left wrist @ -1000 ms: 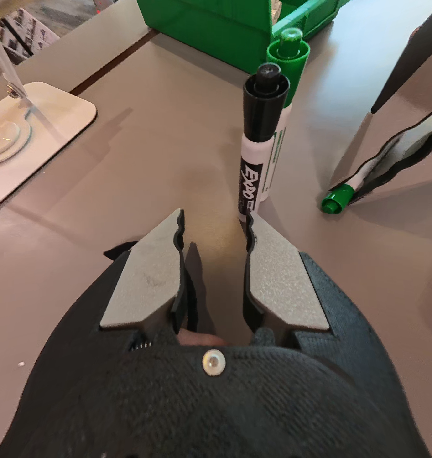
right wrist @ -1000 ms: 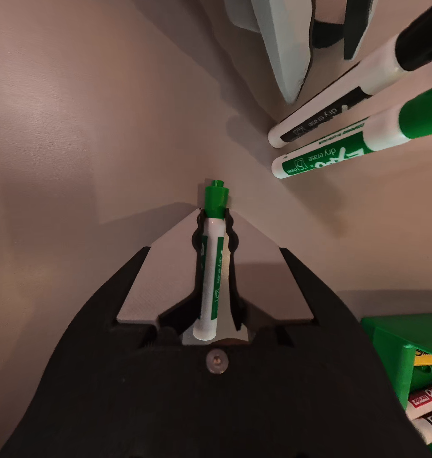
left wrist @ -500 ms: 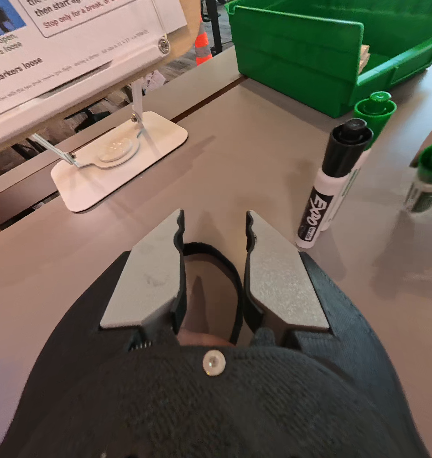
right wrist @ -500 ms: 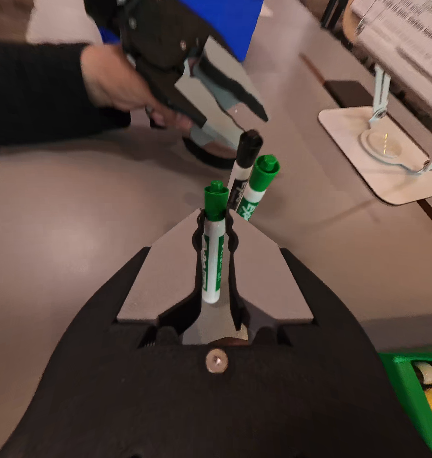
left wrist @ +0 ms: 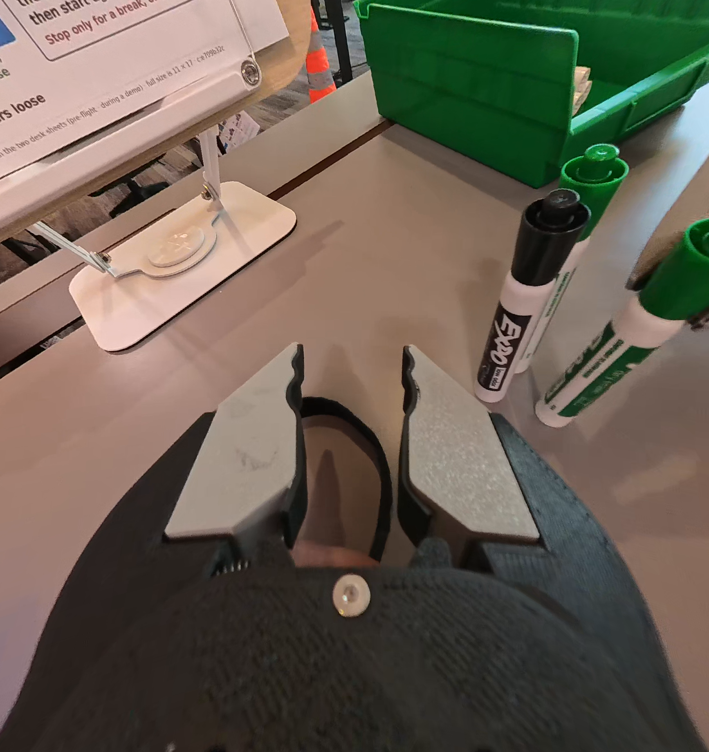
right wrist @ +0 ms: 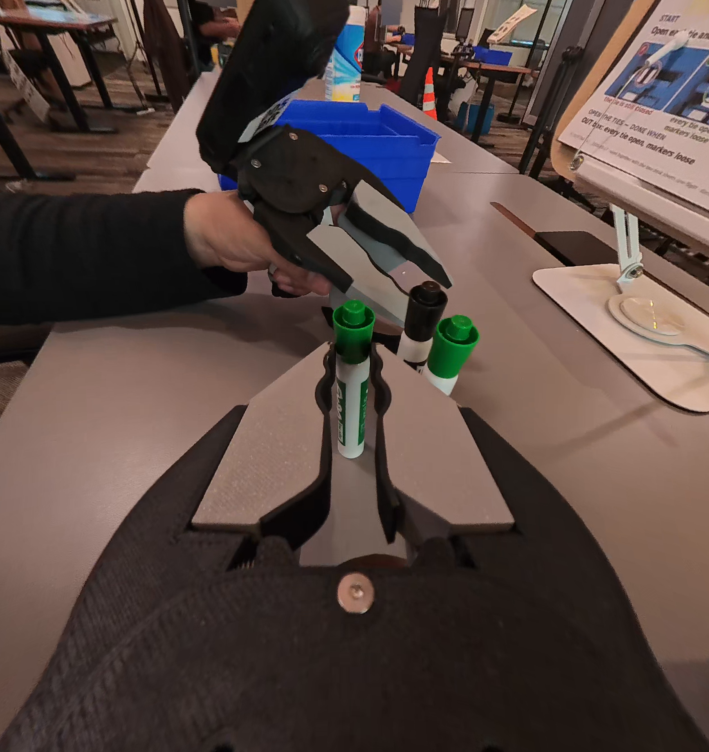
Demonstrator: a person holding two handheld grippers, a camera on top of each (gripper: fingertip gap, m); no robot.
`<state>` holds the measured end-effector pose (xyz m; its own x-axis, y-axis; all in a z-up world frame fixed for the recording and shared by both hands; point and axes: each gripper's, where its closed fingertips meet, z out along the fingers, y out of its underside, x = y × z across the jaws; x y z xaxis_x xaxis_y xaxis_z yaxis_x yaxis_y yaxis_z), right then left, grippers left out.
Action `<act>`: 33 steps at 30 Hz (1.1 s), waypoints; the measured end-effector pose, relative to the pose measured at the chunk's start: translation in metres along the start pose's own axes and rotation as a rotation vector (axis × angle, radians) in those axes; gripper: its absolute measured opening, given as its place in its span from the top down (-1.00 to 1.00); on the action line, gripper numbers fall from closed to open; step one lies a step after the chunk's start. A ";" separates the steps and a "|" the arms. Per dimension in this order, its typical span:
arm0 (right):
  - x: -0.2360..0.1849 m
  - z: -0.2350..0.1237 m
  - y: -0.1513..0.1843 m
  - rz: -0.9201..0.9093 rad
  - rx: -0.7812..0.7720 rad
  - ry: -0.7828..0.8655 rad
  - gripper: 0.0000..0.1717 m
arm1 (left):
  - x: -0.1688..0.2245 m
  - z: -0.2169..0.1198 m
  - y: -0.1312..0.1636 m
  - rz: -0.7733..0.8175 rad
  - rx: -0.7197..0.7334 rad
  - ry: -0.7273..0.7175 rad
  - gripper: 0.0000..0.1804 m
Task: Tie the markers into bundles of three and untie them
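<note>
Nearest my right camera, the right tongs [right wrist: 352, 368] were clenched on a green-capped marker [right wrist: 350, 407], both pads pressed against its white barrel, its cap poking out past the fingertips. My left tongs [left wrist: 352, 366] stood released over the tabletop [left wrist: 344, 252], with nothing between the pads; a black strap loop [left wrist: 379, 447] lay on the tabletop under them.

Just beyond the held marker, to its right, a black-capped marker [right wrist: 424, 321] and a second green-capped marker [right wrist: 452, 350] lay side by side, touching. The left tongs hung right behind that pair, gripped by a hand [right wrist: 238, 240] in a dark sleeve [right wrist: 80, 252].

Farther from the held marker on that side sat a blue bin [right wrist: 369, 138]. A white stand base [left wrist: 182, 264] with a tilted instruction sheet [left wrist: 112, 61] was off to the pair's side, and a green bin [left wrist: 487, 89] sat just behind the pair in my left camera.
</note>
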<state>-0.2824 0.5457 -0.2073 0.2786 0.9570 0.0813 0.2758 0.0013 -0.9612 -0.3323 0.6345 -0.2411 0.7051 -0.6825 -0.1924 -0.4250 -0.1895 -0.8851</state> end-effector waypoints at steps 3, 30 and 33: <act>-0.001 0.000 0.000 -0.023 -0.012 0.007 0.85 | 0.000 0.001 0.001 0.001 -0.005 -0.006 0.49; 0.005 -0.006 0.009 -0.067 -0.077 0.043 0.83 | 0.020 0.001 0.000 -0.009 0.003 0.118 0.54; 0.006 -0.005 0.012 -0.054 -0.084 0.042 0.81 | 0.029 0.000 0.001 -0.004 -0.003 0.164 0.54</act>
<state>-0.2725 0.5503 -0.2170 0.2988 0.9432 0.1451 0.3670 0.0268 -0.9299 -0.3124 0.6151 -0.2475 0.6046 -0.7880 -0.1162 -0.4242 -0.1950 -0.8843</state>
